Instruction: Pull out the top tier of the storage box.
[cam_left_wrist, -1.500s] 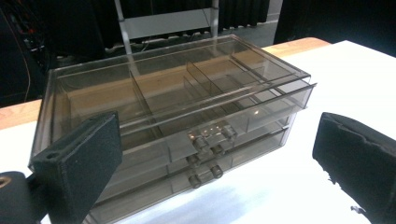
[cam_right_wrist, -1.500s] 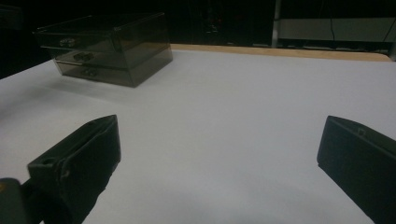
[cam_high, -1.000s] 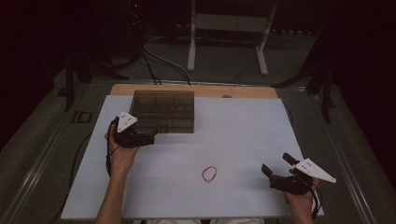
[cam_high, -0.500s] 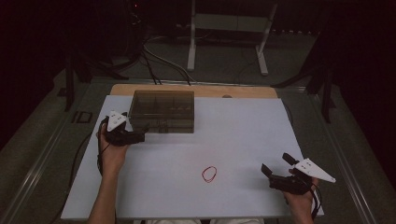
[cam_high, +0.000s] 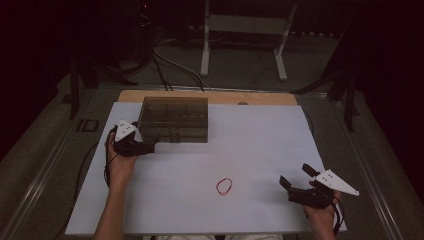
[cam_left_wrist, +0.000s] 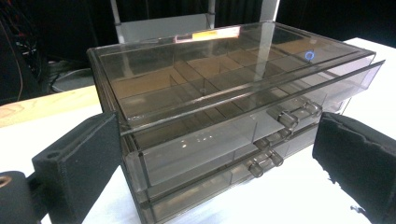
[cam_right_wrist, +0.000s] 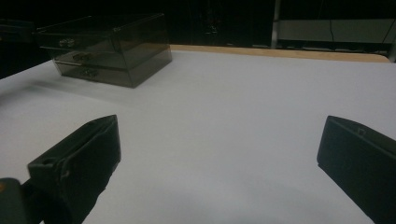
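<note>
Three stacked drawers make up the smoked clear-plastic drawer box, which stands at the far left of the white counter, near its back edge. The left claw sits just at the box's front left corner, jaws apart, holding nothing. In the left gripper view the box lies between the two black jaws, and the top drawer appears slid slightly forward.

Handling judgement: the box is rigid, thin-walled and probably light; the plastic is smooth, so it may slide on the counter when a drawer is pulled. Squeezing the walls risks cracking. The best hold is the small moulded handle at the centre of each drawer front. It is narrow, so align the jaws across it and close gently.

A red rubber band lies near the counter's front centre: soft, light, flat against the surface.

The right claw rests at the front right, jaws apart and empty, well apart from the box.
</note>
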